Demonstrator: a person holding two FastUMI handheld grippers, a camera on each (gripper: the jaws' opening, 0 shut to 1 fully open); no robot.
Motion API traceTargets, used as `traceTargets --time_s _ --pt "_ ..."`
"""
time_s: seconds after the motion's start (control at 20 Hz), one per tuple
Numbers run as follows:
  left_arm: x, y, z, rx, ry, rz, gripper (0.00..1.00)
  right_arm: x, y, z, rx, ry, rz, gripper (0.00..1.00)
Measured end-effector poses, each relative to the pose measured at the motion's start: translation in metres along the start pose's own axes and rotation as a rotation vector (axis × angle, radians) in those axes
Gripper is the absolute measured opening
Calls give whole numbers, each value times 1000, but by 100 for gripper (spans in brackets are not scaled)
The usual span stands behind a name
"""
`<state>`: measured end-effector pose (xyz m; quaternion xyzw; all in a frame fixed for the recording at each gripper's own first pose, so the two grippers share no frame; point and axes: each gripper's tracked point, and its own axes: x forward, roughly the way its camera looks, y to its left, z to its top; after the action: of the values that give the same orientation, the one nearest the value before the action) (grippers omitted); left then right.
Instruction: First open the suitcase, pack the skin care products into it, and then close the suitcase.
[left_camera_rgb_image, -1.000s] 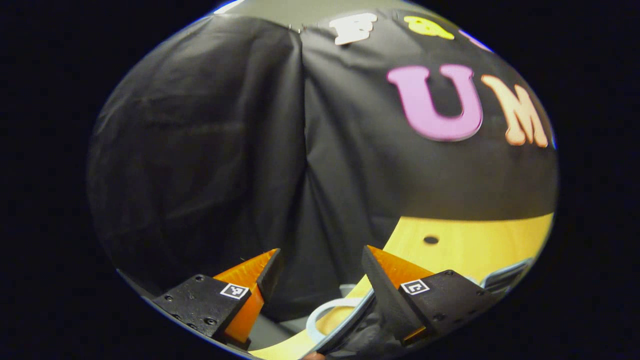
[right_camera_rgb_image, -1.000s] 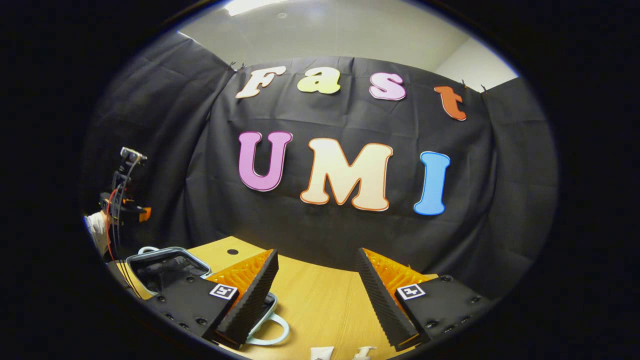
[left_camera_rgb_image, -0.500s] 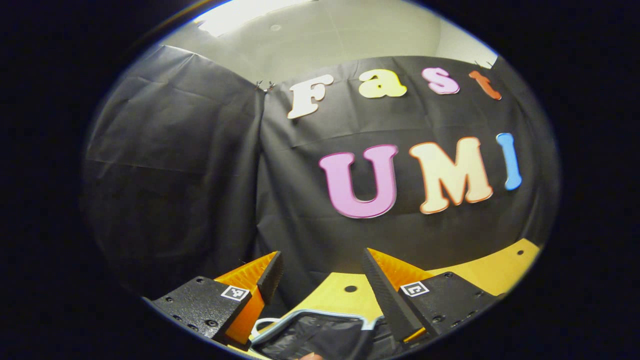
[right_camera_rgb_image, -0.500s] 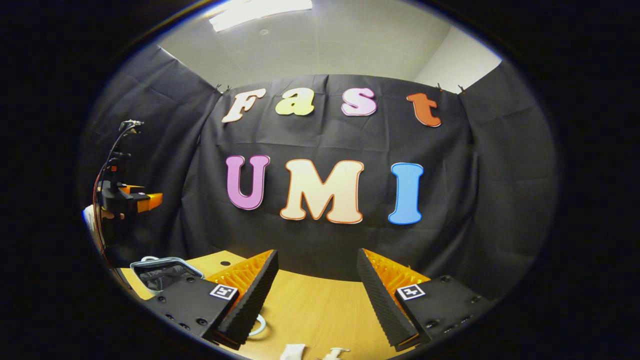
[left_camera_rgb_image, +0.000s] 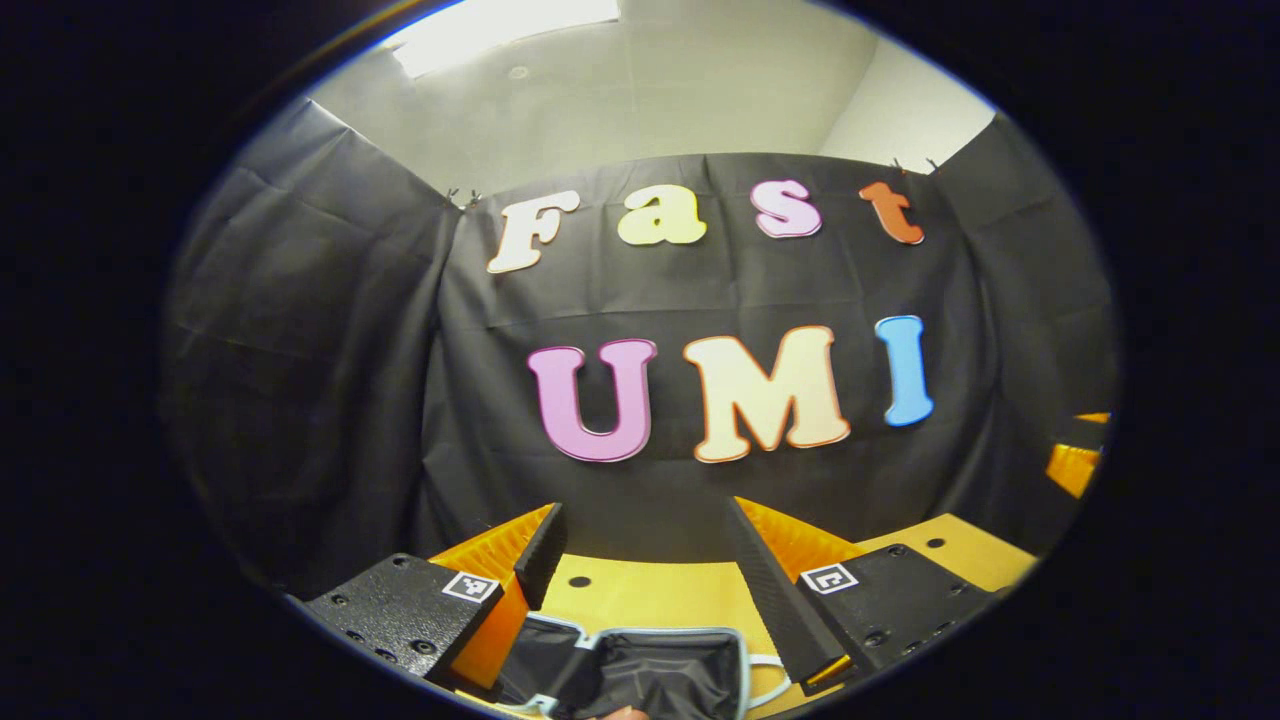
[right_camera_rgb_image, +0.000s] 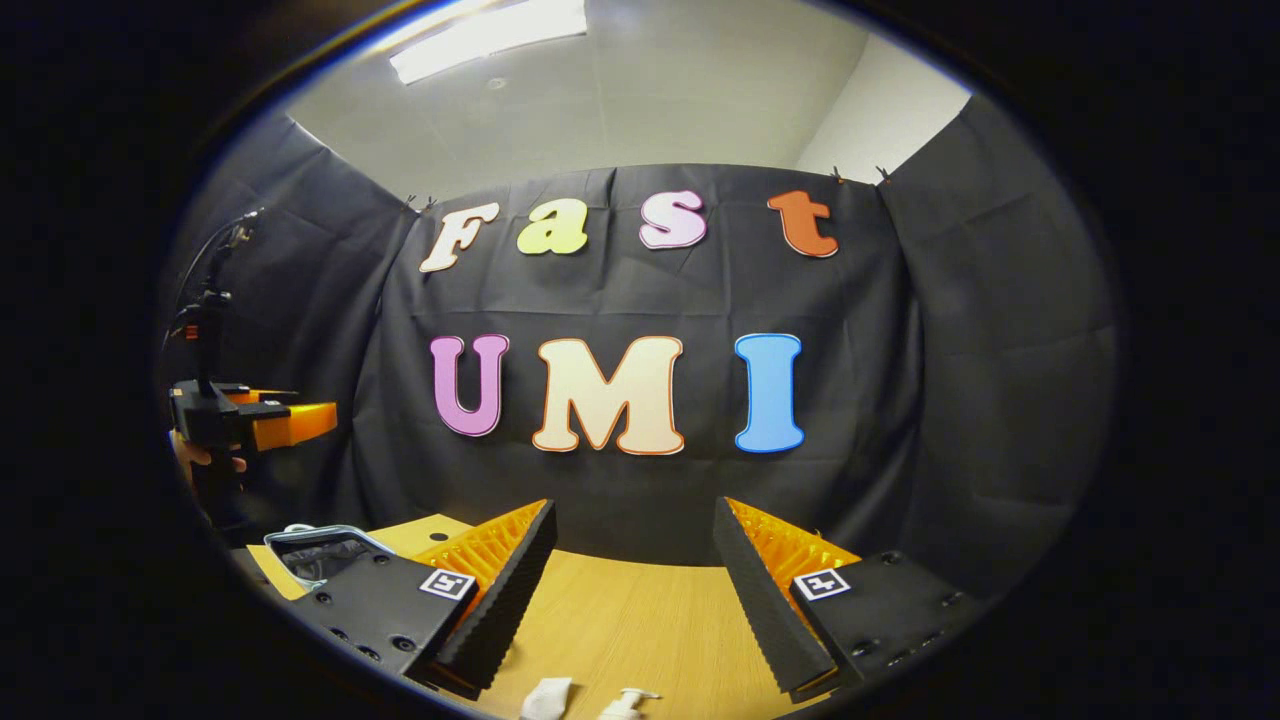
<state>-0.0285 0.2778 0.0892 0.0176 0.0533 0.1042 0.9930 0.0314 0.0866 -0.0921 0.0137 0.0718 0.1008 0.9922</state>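
— Suitcase (left_camera_rgb_image: 640, 675) first: where is it sitting?

— It is lying open on the wooden counter (left_camera_rgb_image: 650, 595), at the bottom of the left gripper view, just below and between the fingers of the left tool (left_camera_rgb_image: 640, 560). Its dark lining is showing inside a pale rim, and a pale handle loop is peeking out beside the right finger.

— Is the right gripper view giving the same picture?

— From another angle. There the suitcase (right_camera_rgb_image: 320, 555) is sitting at the far left of the counter (right_camera_rgb_image: 630, 620), partly hidden behind the right tool's own left finger. The left tool (right_camera_rgb_image: 300, 422) is hovering above it, well clear, with a hand (right_camera_rgb_image: 205, 460) gripping it from behind.

— And the skin care products?

— Those are appearing in the right gripper view, at the bottom edge: a small white tube (right_camera_rgb_image: 548, 697) and a pump bottle (right_camera_rgb_image: 625, 703), lying side by side on the counter.

— What are the tools doing?

— The left tool's fingers are standing spread, pinching nothing. The right tool (right_camera_rgb_image: 635, 585) is likewise spread wide, with bare counter between its fingers.
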Motion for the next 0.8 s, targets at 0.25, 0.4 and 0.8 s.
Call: traceTargets --time_s 0.25,0.4,0.8 --pt "-32 -57 -19 -88 42 -60 94 -14 -5 -23 47 42 2 100" --pt "-40 -89 -45 -116 113 -114 94 -21 -1 -40 42 83 24 100" --pt "-41 -167 -149 -201 407 -302 94 -24 -25 -46 13 109 -10 99"
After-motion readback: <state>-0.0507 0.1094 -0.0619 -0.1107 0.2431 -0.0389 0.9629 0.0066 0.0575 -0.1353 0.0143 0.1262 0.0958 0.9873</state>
